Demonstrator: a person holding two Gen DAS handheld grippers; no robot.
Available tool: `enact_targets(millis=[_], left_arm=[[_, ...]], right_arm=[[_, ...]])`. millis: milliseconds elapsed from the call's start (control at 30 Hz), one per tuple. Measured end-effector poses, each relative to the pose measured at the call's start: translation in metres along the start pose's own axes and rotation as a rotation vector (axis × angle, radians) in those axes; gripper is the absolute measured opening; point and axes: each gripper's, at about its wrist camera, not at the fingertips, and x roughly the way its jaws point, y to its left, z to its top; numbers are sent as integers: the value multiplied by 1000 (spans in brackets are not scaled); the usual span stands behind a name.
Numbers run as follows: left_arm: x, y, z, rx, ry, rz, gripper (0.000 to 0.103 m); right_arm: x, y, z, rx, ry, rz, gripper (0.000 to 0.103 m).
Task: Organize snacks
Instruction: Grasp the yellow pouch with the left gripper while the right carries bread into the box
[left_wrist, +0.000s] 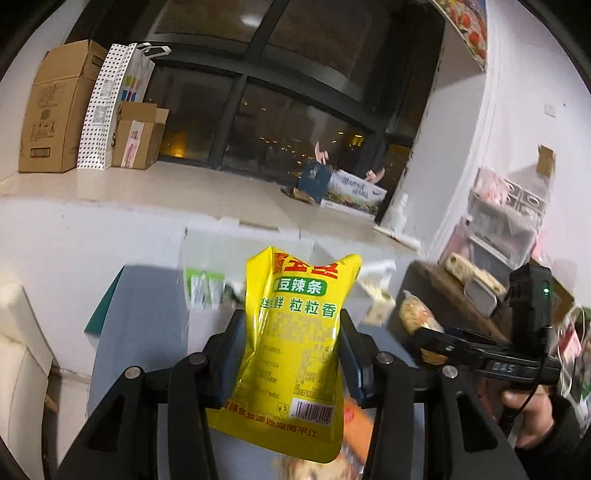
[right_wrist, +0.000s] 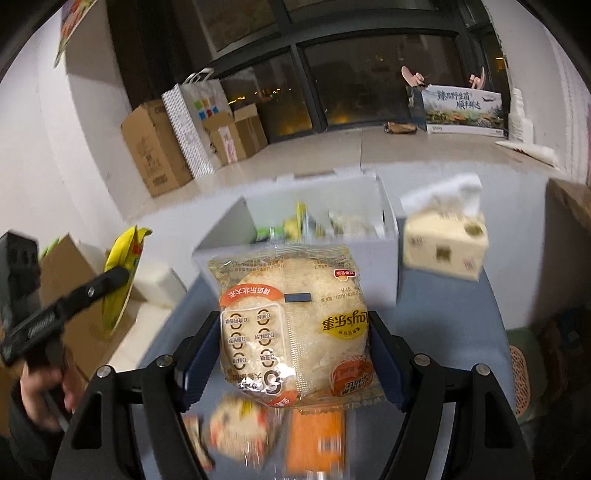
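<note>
My left gripper (left_wrist: 291, 328) is shut on a yellow snack pouch (left_wrist: 291, 343) with green and red print, held upright above the blue table. The pouch and gripper also show at the left of the right wrist view (right_wrist: 122, 273). My right gripper (right_wrist: 295, 332) is shut on a clear-wrapped round rice cake pack (right_wrist: 295, 325), held above the table in front of a white open box (right_wrist: 306, 254) that holds several snacks. In the left wrist view the right gripper (left_wrist: 424, 336) holds the rice cake pack (left_wrist: 417, 314) at the right.
A tissue box (right_wrist: 443, 243) stands right of the white box. An orange packet (right_wrist: 317, 439) and another rice cake pack (right_wrist: 240, 432) lie on the blue table (right_wrist: 443, 317) below my right gripper. Cardboard boxes (right_wrist: 155, 151) line the window ledge.
</note>
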Motion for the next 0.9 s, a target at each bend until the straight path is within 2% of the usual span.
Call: enact_targets(millis=[67,200,400,467,500,533,567,600,667,833,900], left_arm=[[24,0,18,-17,14,-6,51],[69,8,53,-18,44,48,51],[116,21,72,16,73,129,52],[128,26,73,19,93,138,63],[135,28,73,21,115,143,82],[144,32,71,9,152,134,99],[146,35,69,-1,158,127,103],[144,37,67,-3,151,127,103],[139,38,63,6,134,136,103],[120,33,53,39,123,124,103],[104,25,49,80,115,116,103]], right_arm=[[14,-2,25,13,-12,-13,79],[52,-17,74,61,2,-18,79],[102,-35,114,84,33,-55,79],[111,-39,120,77,33,-69,79],[114,-41,123,78,24,-75,80],[117,-44,124,83,19,-75,87],[121,-46,125,91,22,-77,94],[124,-49,125,100,29,-85,103],[124,-54,122,108,20,-117,103],[111,-70,110,198,-7,-93,103],[96,-69,102,194,-29,-74,103]])
